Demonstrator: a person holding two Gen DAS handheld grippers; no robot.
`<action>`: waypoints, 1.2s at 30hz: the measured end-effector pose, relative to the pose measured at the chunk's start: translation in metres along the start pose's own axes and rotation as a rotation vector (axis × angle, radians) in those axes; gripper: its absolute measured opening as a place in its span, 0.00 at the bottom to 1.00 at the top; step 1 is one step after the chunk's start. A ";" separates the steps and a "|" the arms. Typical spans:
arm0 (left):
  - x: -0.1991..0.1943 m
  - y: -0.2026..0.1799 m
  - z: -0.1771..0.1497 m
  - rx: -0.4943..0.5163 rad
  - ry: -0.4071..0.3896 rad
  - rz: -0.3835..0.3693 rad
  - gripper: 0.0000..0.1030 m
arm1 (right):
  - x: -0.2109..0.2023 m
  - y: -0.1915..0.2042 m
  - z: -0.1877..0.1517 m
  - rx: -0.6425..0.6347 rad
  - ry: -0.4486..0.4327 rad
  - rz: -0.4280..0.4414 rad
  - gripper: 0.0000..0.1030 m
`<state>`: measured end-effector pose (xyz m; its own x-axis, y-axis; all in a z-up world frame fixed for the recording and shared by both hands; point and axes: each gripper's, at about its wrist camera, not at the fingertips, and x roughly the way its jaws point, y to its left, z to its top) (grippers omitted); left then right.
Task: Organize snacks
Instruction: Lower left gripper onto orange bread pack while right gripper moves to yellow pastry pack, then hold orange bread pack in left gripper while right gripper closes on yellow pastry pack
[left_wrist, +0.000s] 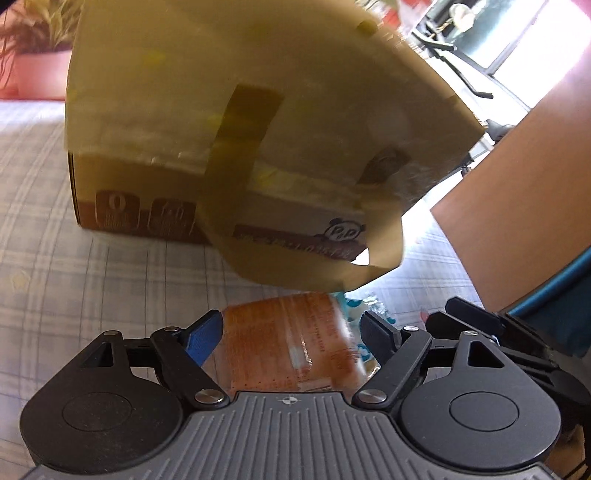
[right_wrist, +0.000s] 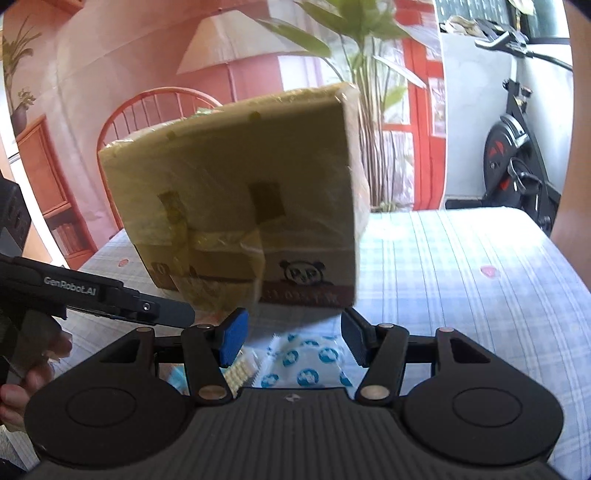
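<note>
Orange snack packet (left_wrist: 291, 347) and blue-dotted white packet (right_wrist: 310, 363) lie before cardboard box (right_wrist: 236, 192)

A cardboard box (right_wrist: 236, 192) stands on the table (right_wrist: 461, 266), with snack packets (right_wrist: 306, 365) lying before it.

Pink walls (right_wrist: 110, 48), red chair (right_wrist: 155, 107), exercise bike (right_wrist: 517, 147), checked tablecloth (right_wrist: 461, 277).

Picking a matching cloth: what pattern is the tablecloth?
Pale blue and white plaid tablecloth, clearest in the right wrist view.
</note>
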<state>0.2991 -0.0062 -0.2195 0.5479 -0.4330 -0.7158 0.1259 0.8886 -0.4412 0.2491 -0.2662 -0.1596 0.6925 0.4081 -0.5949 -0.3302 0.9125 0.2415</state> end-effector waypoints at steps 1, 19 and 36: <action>0.003 0.000 -0.001 0.004 0.004 -0.018 0.81 | 0.001 -0.002 -0.002 0.006 0.004 0.000 0.57; 0.025 0.007 -0.014 -0.054 0.049 -0.022 0.84 | 0.007 0.003 -0.027 0.031 0.072 0.031 0.57; -0.032 -0.007 -0.022 0.111 -0.100 0.048 0.75 | 0.005 0.013 -0.052 0.018 0.153 0.052 0.57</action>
<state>0.2625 -0.0017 -0.2053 0.6340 -0.3776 -0.6749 0.1856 0.9215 -0.3411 0.2151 -0.2533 -0.1995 0.5687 0.4472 -0.6904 -0.3509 0.8910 0.2881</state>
